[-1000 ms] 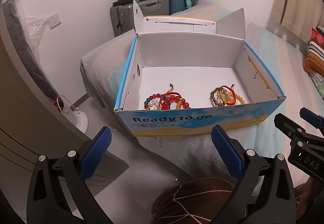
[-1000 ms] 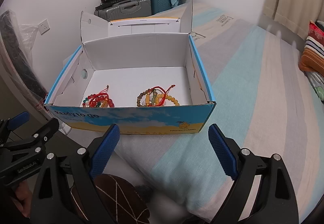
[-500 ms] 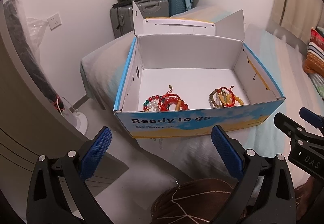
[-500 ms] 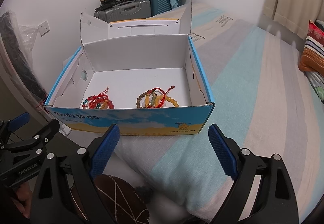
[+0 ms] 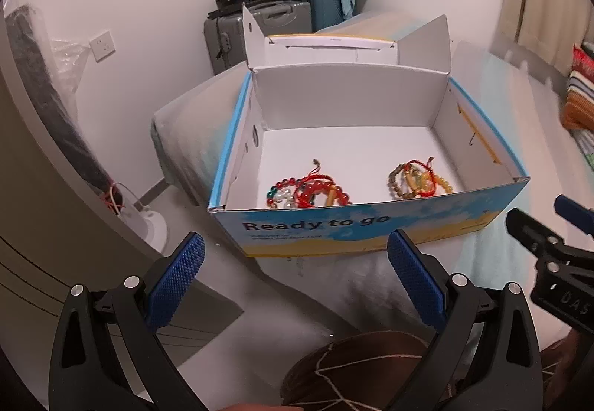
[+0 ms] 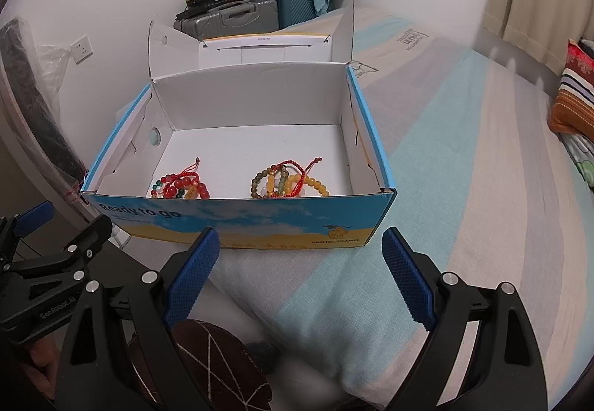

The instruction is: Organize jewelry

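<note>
An open cardboard box (image 5: pixel 371 231) with a blue and yellow front stands on the bed; it also shows in the right wrist view (image 6: pixel 260 221). Inside, near the front wall, lie two piles of bead bracelets: a red pile (image 5: pixel 310 192) (image 6: pixel 180 186) on the left and a yellow-green pile (image 5: pixel 415 179) (image 6: pixel 287 180) on the right. My left gripper (image 5: pixel 295 275) is open and empty, in front of the box and apart from it. My right gripper (image 6: pixel 300 275) is open and empty, also short of the box front.
The bed with a striped cover (image 6: pixel 464 206) stretches right. Suitcases (image 5: pixel 282 21) stand by the far wall. A striped pillow (image 6: pixel 571 103) lies at the right. A brown patterned object (image 5: pixel 356 370) sits below the grippers. A wall socket (image 5: pixel 102 46) is at left.
Both grippers have drifted slightly toward the box and a little higher, so more of the box floor shows. The bracelets have not moved. Both stay open.
</note>
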The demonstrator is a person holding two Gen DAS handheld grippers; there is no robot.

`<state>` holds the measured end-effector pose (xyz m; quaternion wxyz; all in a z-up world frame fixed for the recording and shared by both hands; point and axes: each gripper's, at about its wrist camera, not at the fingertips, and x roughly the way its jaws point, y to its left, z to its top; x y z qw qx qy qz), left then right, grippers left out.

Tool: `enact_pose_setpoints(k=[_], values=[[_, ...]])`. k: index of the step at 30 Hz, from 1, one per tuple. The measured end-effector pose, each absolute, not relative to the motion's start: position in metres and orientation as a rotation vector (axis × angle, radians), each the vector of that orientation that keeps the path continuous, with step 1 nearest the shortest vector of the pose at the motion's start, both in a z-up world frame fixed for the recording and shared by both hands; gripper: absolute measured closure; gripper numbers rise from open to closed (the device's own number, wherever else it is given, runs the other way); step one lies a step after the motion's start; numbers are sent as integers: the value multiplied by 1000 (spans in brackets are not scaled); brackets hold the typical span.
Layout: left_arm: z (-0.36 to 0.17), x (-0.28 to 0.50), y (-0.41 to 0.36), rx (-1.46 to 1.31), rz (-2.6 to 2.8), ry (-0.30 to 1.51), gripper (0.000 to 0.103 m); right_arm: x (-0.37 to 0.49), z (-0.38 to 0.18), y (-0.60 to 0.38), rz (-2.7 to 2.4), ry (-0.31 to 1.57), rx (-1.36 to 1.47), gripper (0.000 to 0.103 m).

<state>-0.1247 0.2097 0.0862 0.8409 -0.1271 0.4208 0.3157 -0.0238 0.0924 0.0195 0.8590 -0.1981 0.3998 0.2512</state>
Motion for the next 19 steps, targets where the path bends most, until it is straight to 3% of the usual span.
enact_pose_setpoints(k=[19], values=[[90, -124, 211, -293, 650, 880, 6, -23, 17, 93, 529, 842, -419, 18]])
